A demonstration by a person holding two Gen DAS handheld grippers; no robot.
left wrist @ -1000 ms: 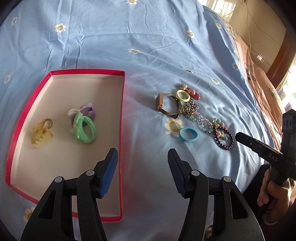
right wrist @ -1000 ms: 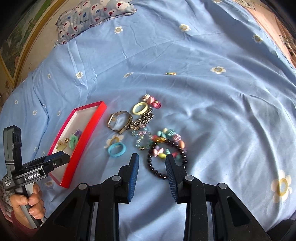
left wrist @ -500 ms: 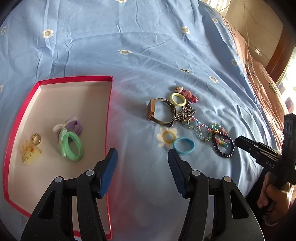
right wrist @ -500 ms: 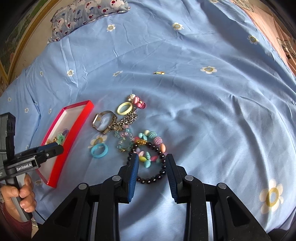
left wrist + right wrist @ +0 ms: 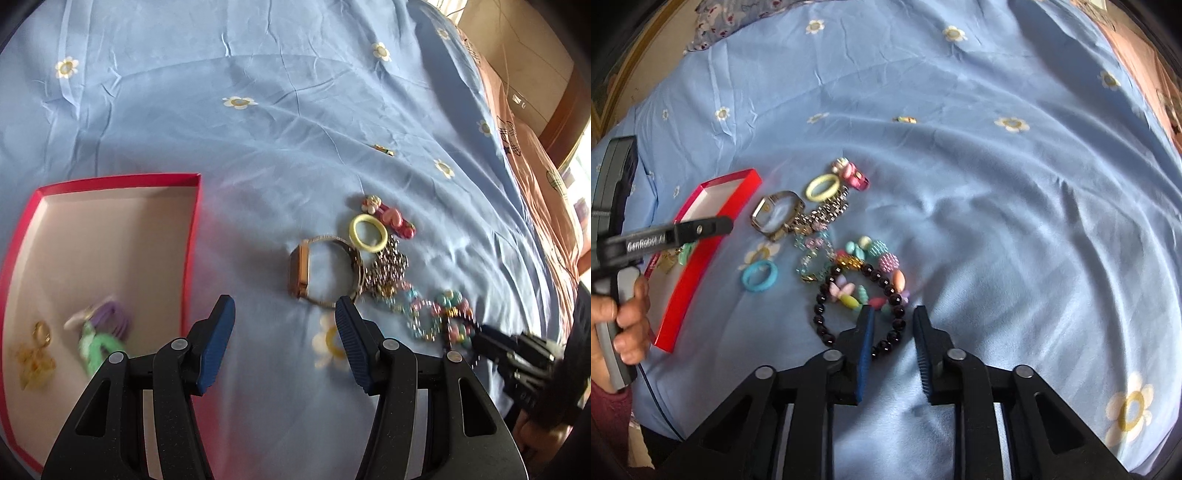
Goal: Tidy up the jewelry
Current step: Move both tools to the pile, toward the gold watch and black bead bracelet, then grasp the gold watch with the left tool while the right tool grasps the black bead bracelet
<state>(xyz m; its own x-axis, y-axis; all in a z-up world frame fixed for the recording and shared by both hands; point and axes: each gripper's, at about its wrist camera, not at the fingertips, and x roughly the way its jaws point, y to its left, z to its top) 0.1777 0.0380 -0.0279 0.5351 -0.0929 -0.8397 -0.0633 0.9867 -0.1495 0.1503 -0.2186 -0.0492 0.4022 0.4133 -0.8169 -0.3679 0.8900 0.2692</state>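
Observation:
A pile of jewelry lies on the blue bedsheet: a gold watch (image 5: pixel 321 271), a yellow ring (image 5: pixel 368 233), a pink hair clip (image 5: pixel 395 218), a blue ring (image 5: pixel 759 276), colourful bead bracelets (image 5: pixel 875 254) and a black bead bracelet (image 5: pixel 857 314). My right gripper (image 5: pixel 892 321) is open, its fingers straddling the near right part of the black bracelet. My left gripper (image 5: pixel 284 314) is open and empty, between the red box (image 5: pixel 110 181) and the watch. The box holds green and purple hair ties (image 5: pixel 103 332) and a gold clip (image 5: pixel 33 360).
A small gold piece (image 5: pixel 383 149) lies alone farther back on the sheet. A brown blanket (image 5: pixel 535 166) covers the bed's right edge. A patterned pillow (image 5: pixel 738 18) lies at the far left in the right wrist view.
My right gripper has moved forward and down onto the black bead bracelet. My left gripper has shifted right, away from the box toward the watch.

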